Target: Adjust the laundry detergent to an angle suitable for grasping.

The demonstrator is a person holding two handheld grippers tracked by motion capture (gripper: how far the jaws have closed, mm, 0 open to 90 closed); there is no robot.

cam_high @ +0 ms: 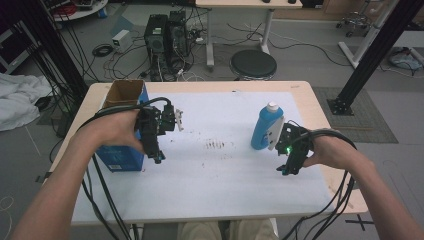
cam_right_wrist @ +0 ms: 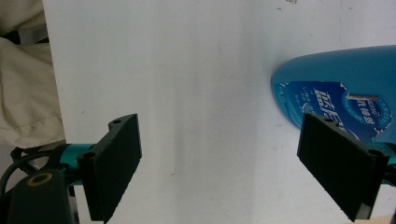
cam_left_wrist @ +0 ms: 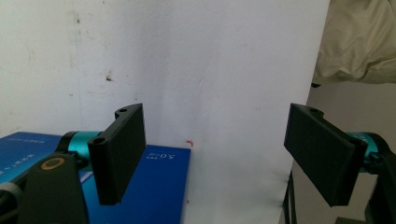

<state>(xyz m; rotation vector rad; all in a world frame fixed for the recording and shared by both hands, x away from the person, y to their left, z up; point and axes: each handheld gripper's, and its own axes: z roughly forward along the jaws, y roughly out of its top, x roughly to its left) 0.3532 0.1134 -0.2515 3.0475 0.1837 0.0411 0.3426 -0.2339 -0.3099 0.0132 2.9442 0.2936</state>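
Observation:
A blue box (cam_high: 119, 156) with an open cardboard top stands at the left of the white mat (cam_high: 225, 180). My left gripper (cam_high: 156, 152) hangs just to its right, above the mat, pointing back toward the person. In the left gripper view it (cam_left_wrist: 212, 135) is open over bare mat, with the blue box (cam_left_wrist: 159, 186) low beside its left jaw. A blue bottle (cam_high: 263, 127) with a white cap stands upright at the right. My right gripper (cam_high: 289, 166) is close in front of it. In the right gripper view it (cam_right_wrist: 219, 144) is open, and the bottle (cam_right_wrist: 336, 88) lies just past its right jaw, not between the jaws.
Dark smudges (cam_high: 217, 145) mark the middle of the mat. The wooden table (cam_high: 320, 107) shows around the mat's edges. Beyond it on the floor are a black stool (cam_high: 253, 64), computer towers (cam_high: 166, 35) and cables. The person's trousers (cam_left_wrist: 359, 42) lie past the near edge.

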